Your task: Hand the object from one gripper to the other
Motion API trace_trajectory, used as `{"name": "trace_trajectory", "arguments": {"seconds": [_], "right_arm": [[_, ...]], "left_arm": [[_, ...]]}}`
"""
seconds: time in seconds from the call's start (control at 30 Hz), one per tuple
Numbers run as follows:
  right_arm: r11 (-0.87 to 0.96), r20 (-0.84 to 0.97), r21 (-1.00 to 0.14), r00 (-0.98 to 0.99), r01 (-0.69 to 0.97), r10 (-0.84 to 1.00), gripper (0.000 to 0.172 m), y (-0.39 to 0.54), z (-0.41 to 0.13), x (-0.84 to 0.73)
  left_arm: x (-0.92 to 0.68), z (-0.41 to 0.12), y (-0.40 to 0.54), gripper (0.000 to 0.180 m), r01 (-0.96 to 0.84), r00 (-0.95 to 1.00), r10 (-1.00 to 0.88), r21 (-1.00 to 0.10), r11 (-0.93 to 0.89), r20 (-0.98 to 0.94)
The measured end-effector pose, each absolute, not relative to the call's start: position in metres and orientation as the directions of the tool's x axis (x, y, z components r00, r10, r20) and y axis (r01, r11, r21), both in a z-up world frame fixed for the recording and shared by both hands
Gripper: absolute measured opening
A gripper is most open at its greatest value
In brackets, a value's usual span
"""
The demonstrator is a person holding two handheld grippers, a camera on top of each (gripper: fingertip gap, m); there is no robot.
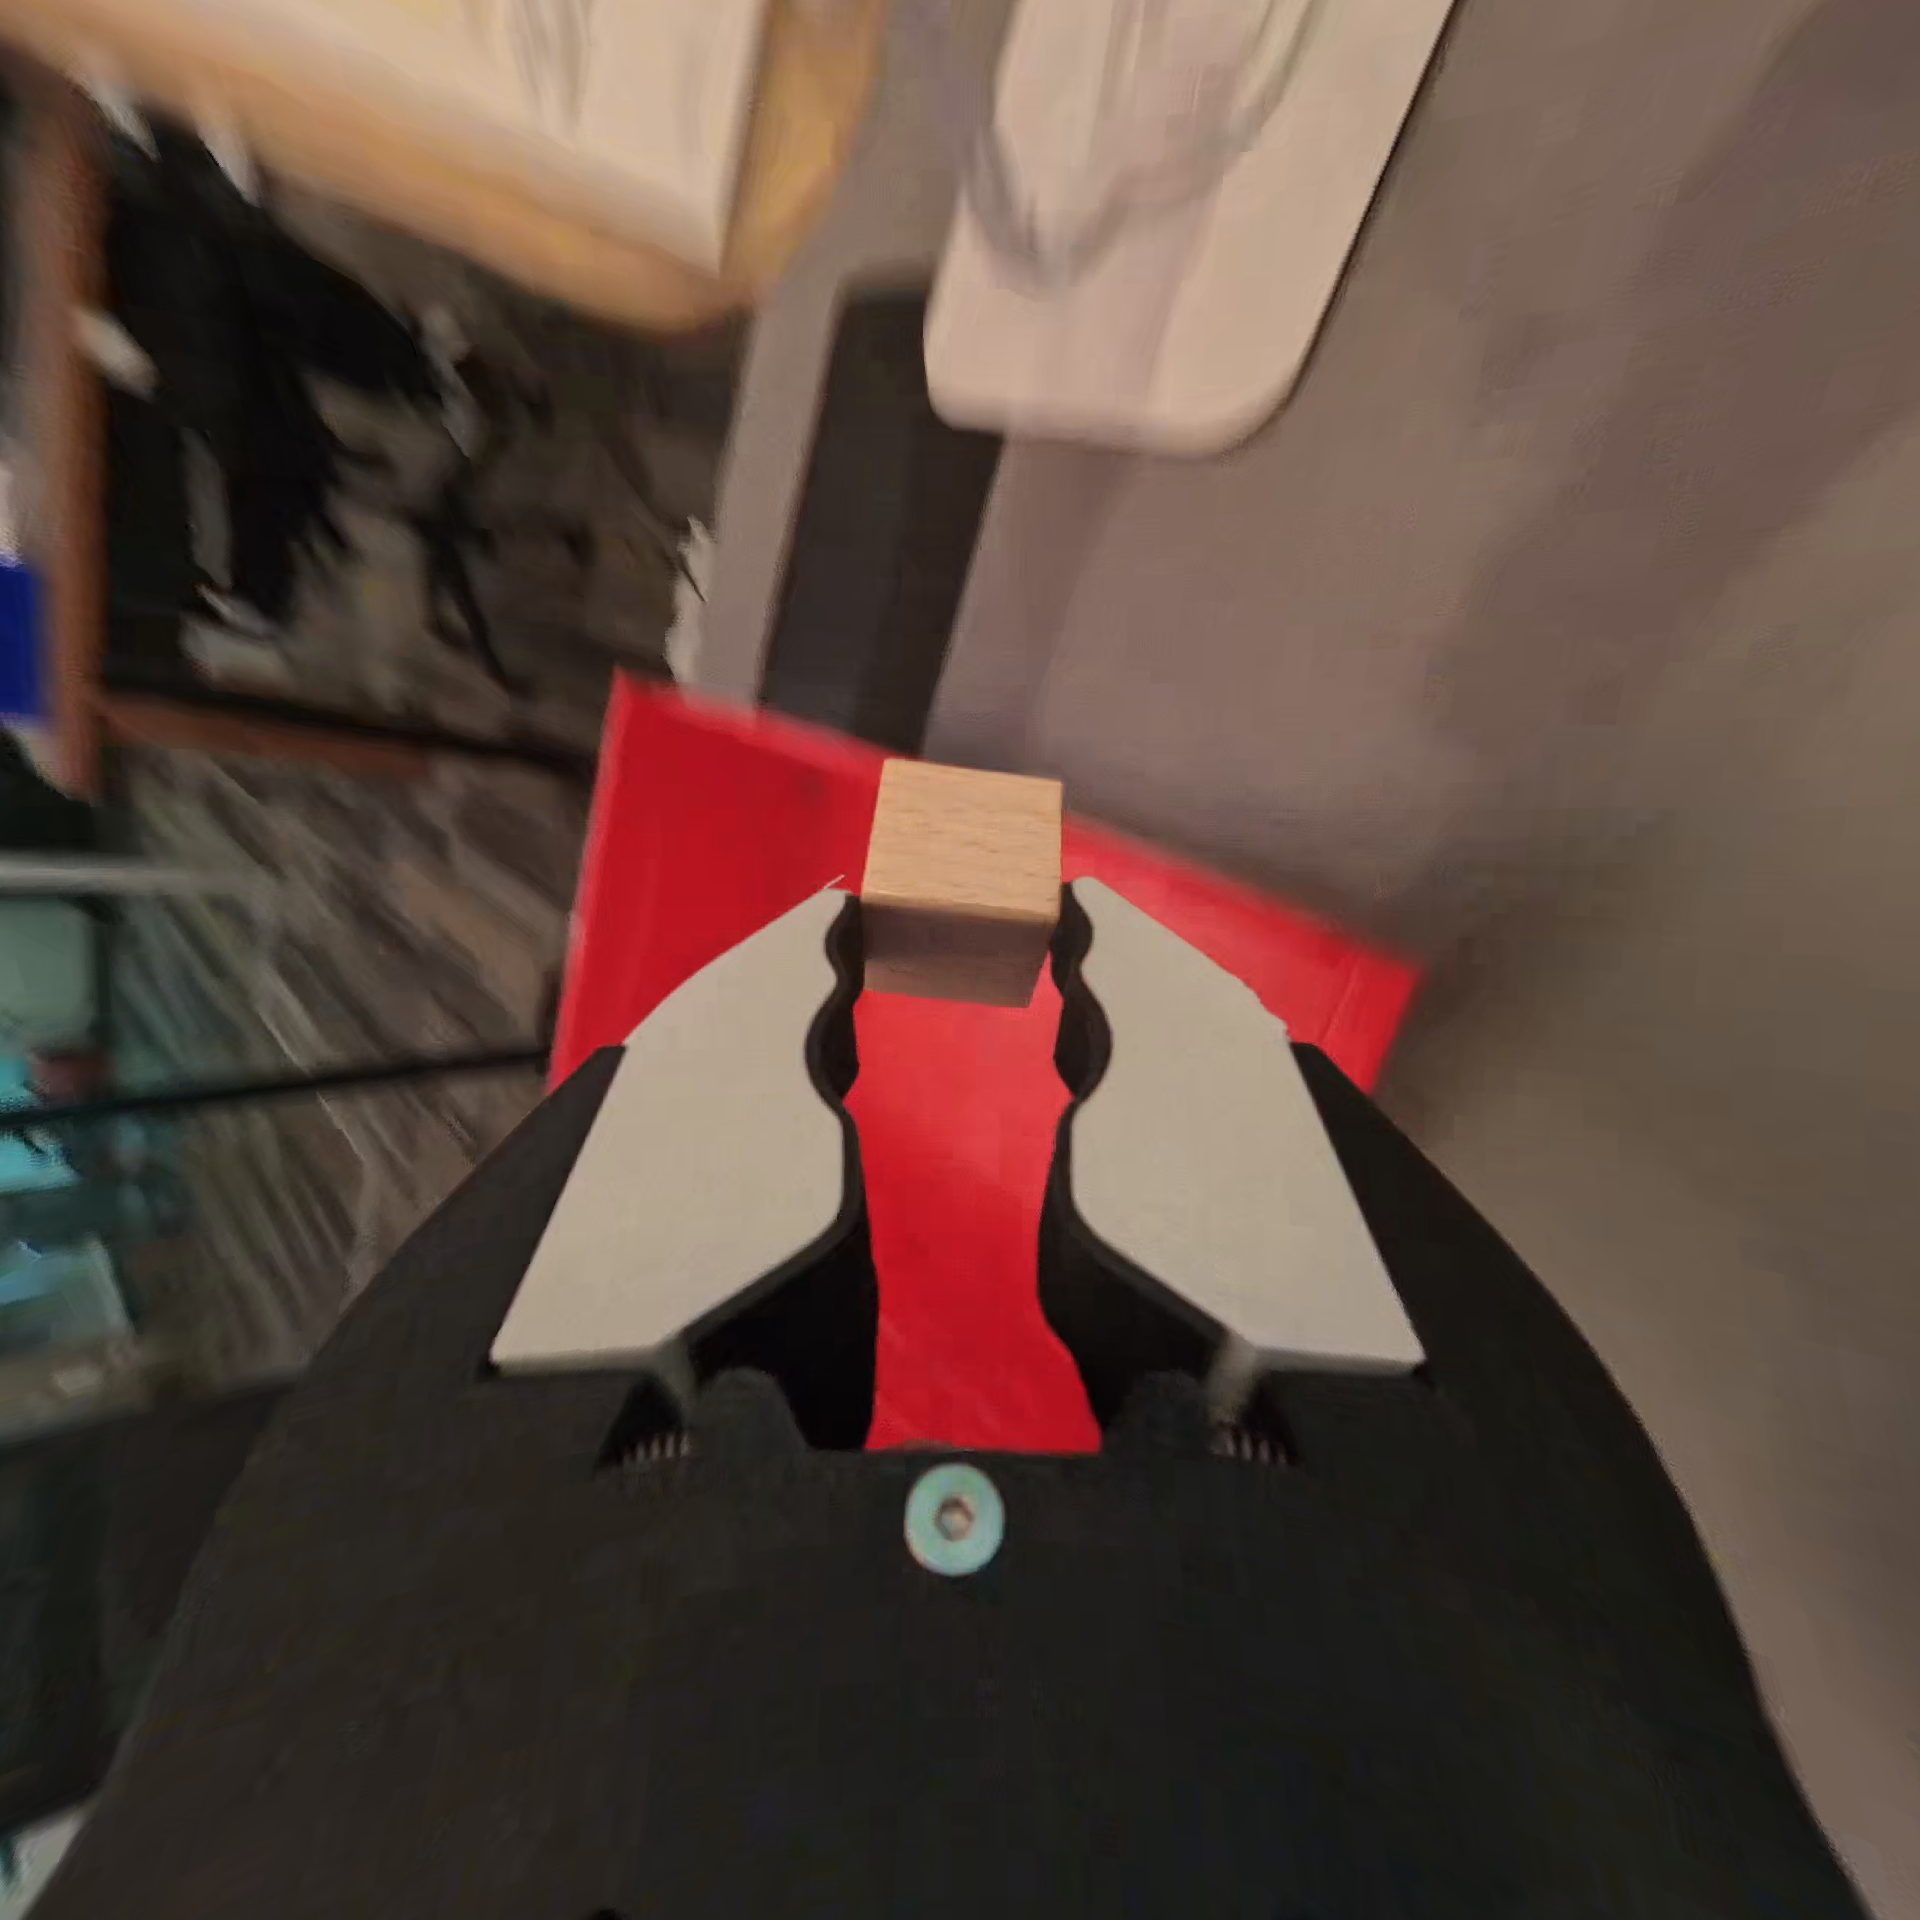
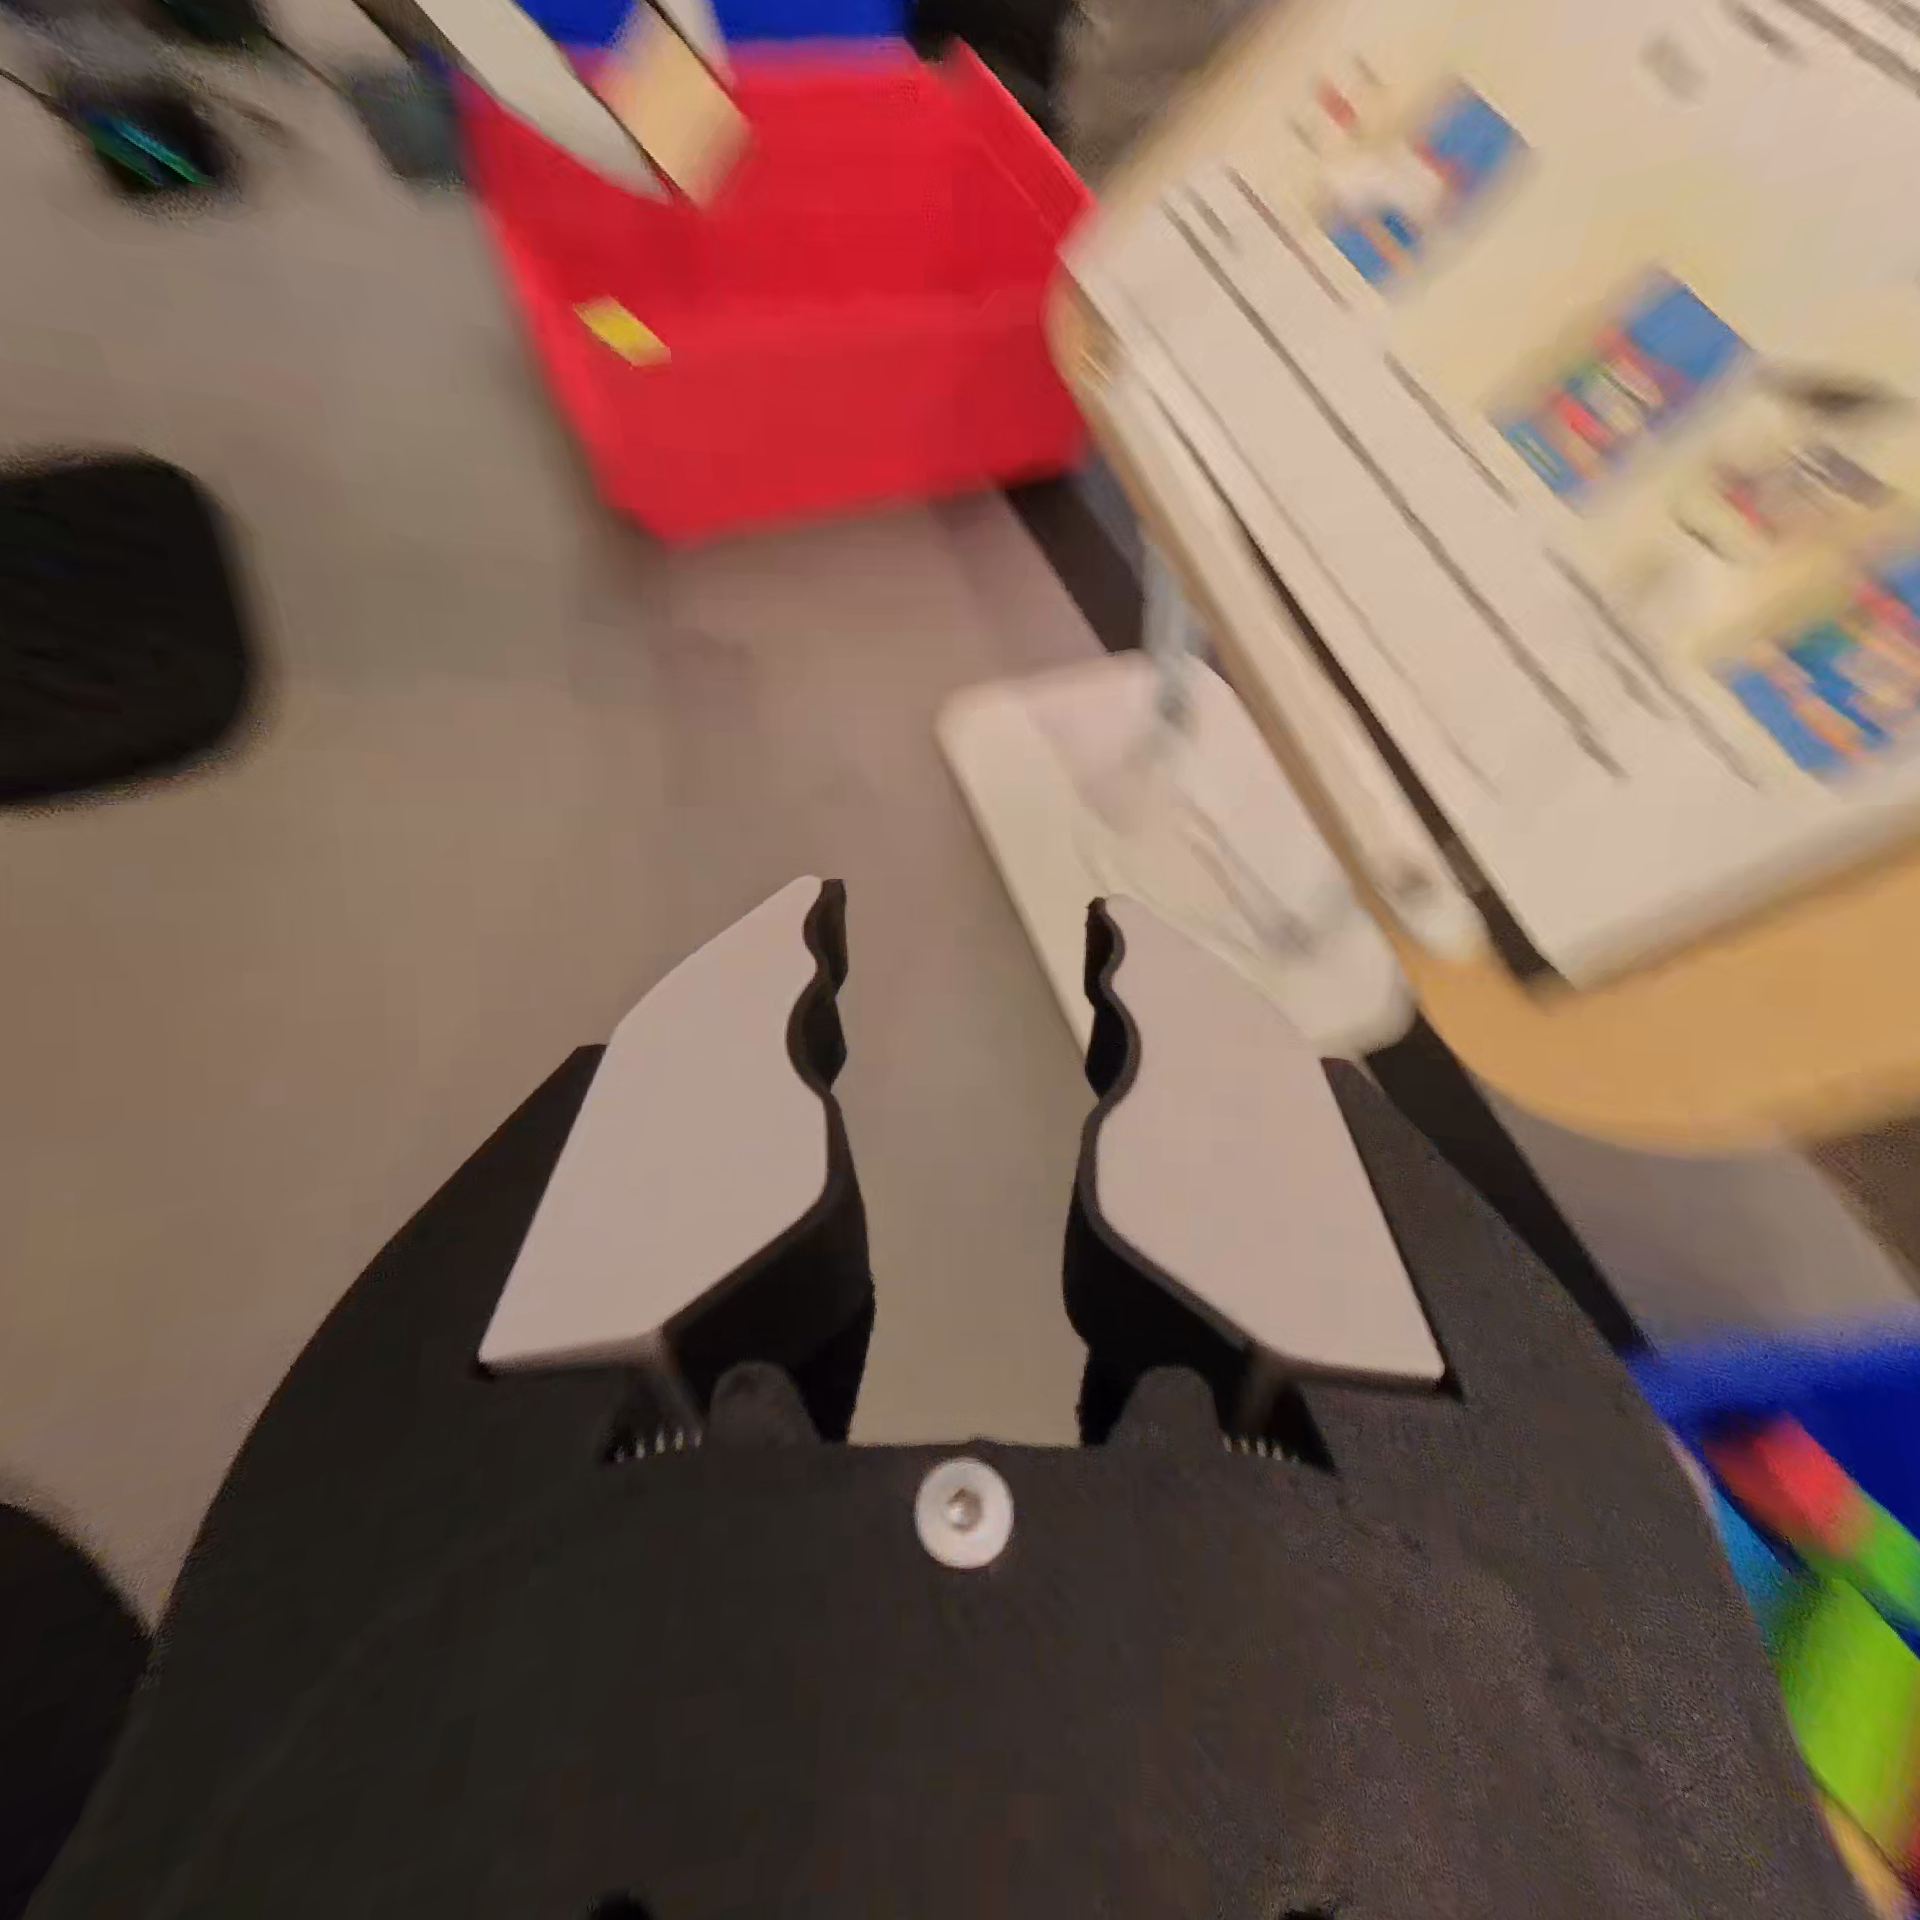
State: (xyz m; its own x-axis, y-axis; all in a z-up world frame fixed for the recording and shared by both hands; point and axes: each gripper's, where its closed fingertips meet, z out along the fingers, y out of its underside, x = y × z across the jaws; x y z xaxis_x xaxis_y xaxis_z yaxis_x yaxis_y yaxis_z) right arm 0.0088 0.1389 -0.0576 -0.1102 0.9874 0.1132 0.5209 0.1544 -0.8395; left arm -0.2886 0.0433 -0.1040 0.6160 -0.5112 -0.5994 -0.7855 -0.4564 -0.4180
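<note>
- Black tongs bodies are filling the lower part of both wrist views; the left tongs (image 1: 961,914) are clamping a pale wooden cube (image 1: 961,883) at the very tips, with both pads pressing on its side faces.
- Grey bench (image 2: 520,831) is stretching under everything, blurred, with a red bin (image 2: 831,343) sitting at its far side and a white tray (image 2: 1049,769) lying nearer the right tongs.
- A board carrying printed sheets (image 2: 1507,468) is looming at the right of the right wrist view, blurred, and seems to be close to the tongs on that side.
- The right tongs (image 2: 961,914) are standing apart with nothing between the fingers, only bench showing in the gap.
- The cube is hanging above the red bin, and in the right wrist view it is showing small and smeared at the top left, well apart from the right tongs.
- Risks, as I am judging them: the grip is biting only the near part of the cube, so a jolt may be enough to pivot it out and drop it into the bin.
- Both views are smearing, so a hurried approach could knock the cube or have the right tongs closing off-centre, and letting go too soon would be losing it.
</note>
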Motion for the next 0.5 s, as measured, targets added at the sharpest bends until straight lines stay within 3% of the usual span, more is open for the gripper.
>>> {"name": "trace_trajectory", "arguments": {"seconds": [0.1, 0.2, 0.37, 0.5], "right_arm": [[0.009, -0.129, -0.919, -0.320, 0.395, 0.939, 0.048, 0.080, -0.046, -0.036], [-0.130, -0.293, -0.923, -0.440, 0.362, 0.849, 0.056, 0.053, -0.042, -0.061], [-0.213, -0.402, -0.900, -0.533, 0.381, 0.744, 0.056, 0.037, -0.046, -0.070], [-0.260, -0.444, -0.891, -0.596, 0.372, 0.669, 0.042, 0.026, -0.046, -0.066]], "left_arm": [[-0.206, -0.072, 0.052, 0.035, -0.845, 0.530, -0.491, -0.475, -0.243, -0.692], [-0.139, -0.054, 0.052, 0.035, -0.874, 0.455, -0.469, -0.482, -0.069, -0.757], [-0.080, -0.042, 0.043, 0.035, -0.872, 0.399, -0.448, -0.482, 0.086, -0.800], [-0.060, -0.043, 0.042, 0.035, -0.855, 0.394, -0.455, -0.500, 0.138, -0.799]]}}
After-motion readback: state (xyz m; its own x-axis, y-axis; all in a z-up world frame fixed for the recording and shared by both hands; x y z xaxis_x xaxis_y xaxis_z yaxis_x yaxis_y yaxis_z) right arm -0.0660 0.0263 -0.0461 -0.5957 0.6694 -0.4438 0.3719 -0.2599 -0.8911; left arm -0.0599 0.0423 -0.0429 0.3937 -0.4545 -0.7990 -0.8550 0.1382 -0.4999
